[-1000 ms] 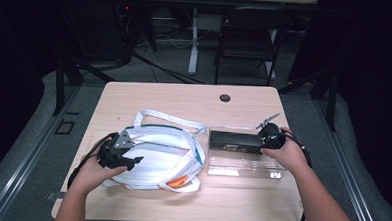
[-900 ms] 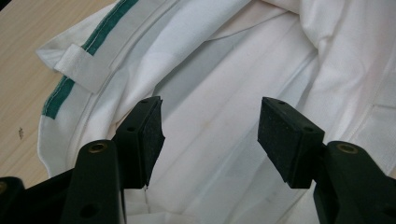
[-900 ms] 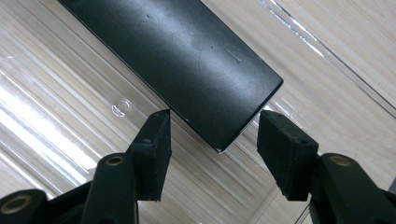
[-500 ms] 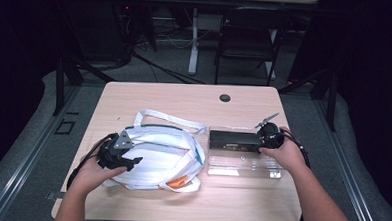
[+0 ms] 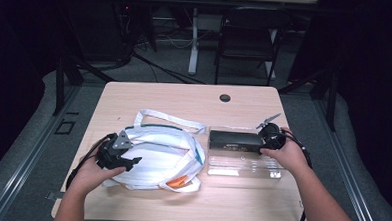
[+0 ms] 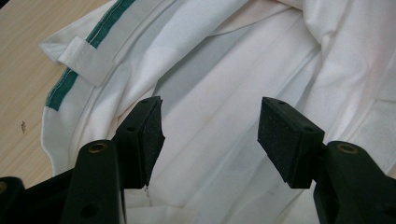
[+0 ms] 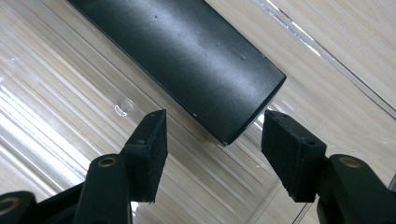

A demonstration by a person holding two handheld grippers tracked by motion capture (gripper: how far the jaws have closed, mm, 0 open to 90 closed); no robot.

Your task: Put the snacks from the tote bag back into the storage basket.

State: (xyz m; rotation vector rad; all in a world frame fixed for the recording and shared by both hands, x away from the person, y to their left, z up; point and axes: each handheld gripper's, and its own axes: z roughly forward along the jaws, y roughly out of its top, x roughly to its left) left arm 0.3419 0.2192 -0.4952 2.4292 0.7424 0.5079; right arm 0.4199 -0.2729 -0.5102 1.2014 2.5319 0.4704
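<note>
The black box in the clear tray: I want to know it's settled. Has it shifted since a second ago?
No. The black box lies along the clear tray's far side as before, level with the table's round hole.

From my seat the table (image 5: pixel 134 100) is lit from overhead, the surroundings nearly black. Glare streaks the clear tray (image 7: pixel 56 93); both close views look sharp, high view soft.

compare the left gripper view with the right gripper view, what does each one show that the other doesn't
Left gripper view: a white fabric bag with green trim, lying under the left gripper, whose jaws stand open with nothing pinched.
Right gripper view: a black box lying in a clear ribbed tray; the right gripper has just been opening, its pads apart beside the box's end.
Both: black padded jaws spread wide, and the light wooden table.
</note>
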